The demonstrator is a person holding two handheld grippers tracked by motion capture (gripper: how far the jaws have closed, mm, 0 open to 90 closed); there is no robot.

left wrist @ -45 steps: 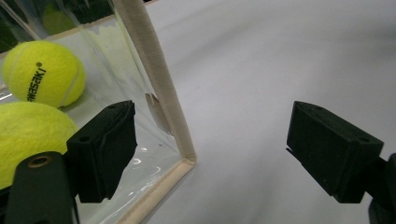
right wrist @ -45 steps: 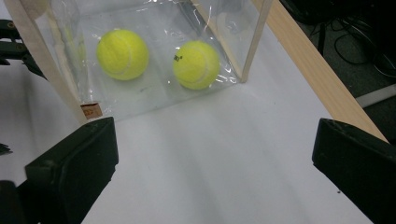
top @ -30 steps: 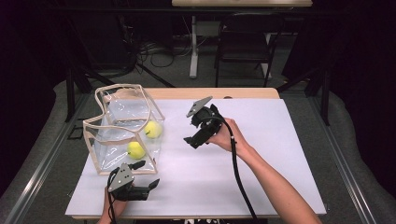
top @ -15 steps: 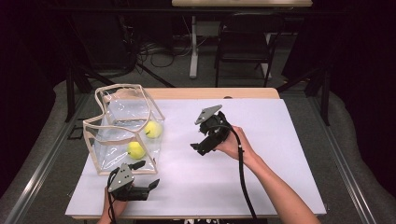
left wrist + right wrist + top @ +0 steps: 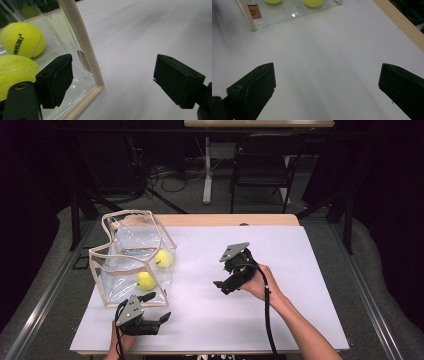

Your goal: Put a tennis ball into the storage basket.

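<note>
Left tool point(image 5: 159, 307): I am holding it wide open, just beside the clear box's point(image 5: 132, 257) near corner.
Right tool point(image 5: 220, 281): I am holding it wide open, away from the box.
Balls point(image 5: 145, 281): two are sitting inside the box.

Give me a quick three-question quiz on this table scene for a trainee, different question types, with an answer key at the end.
1. True or false: the left gripper is shut on a tennis ball.
2. How many tennis balls lie inside the clear bag?
   A) one  B) two  C) four
3. Fill in: the right gripper is held above the ____ table cover, with nothing between its fingers.

Key
1. False. Its fingers are spread apart, one on either side of the bag's near corner edge.
2. B, the nearer ball and the farther ball.
3. white
</note>
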